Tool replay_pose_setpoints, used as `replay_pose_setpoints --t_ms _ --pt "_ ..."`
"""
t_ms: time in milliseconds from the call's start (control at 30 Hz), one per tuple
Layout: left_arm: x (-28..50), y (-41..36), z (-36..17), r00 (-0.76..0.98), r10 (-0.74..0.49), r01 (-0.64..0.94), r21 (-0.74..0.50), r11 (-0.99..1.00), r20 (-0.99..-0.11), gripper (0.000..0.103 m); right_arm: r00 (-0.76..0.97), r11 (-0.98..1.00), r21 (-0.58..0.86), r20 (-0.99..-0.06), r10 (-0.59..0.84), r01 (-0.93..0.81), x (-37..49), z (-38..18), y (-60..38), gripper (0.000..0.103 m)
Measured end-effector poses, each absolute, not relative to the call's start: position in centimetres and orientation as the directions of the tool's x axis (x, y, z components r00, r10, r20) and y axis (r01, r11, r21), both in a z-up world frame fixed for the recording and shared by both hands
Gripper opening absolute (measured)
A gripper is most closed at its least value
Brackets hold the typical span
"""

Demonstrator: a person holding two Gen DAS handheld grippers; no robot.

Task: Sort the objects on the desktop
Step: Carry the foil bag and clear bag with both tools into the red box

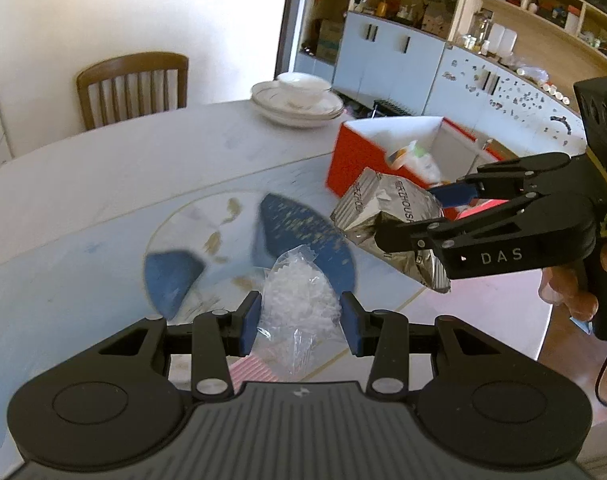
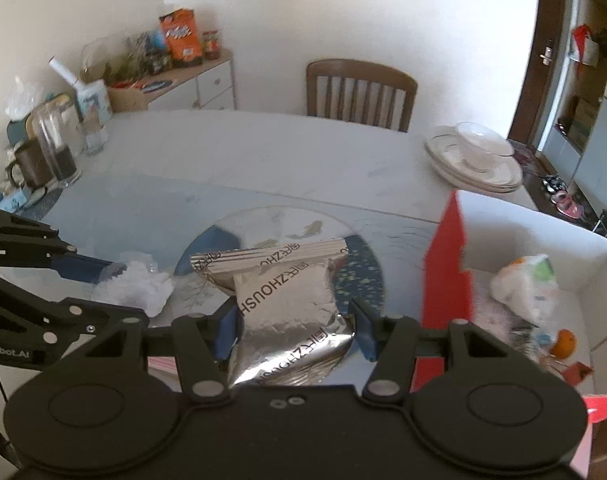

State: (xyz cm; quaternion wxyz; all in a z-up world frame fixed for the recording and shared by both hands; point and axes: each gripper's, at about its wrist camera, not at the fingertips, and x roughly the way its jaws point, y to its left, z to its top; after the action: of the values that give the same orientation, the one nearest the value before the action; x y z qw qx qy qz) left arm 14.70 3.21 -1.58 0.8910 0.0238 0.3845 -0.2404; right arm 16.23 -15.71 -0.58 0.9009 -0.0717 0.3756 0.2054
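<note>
Risk lies in slippage: left gripper (image 1: 300,322) clamps a slack clear bag (image 1: 299,304) above the desk (image 1: 103,168), right gripper (image 2: 293,328) grasps a crinkly foil pouch (image 2: 285,300) beside the red box (image 2: 447,272); either could slide free mid-carry.

My pale counter (image 2: 263,152) and the things on it

I see stacked white plates (image 2: 473,160) at the far edge, a red box (image 2: 447,264) on the right, and a brown mug (image 2: 29,168) beside a glass jar (image 2: 57,148) on the left.
</note>
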Motion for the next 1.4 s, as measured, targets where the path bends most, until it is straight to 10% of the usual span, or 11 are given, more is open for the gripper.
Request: replay_pose_setpoints --t_ms 1400 --pt "22.6 -21.0 0.1 0.549 -0.454 0.595 -0.054 0.802 -0.702 0.041 0.685 0.979 0.055 -0.707 0.178 -0.197 21.7 -0.4 -41.9 0.057"
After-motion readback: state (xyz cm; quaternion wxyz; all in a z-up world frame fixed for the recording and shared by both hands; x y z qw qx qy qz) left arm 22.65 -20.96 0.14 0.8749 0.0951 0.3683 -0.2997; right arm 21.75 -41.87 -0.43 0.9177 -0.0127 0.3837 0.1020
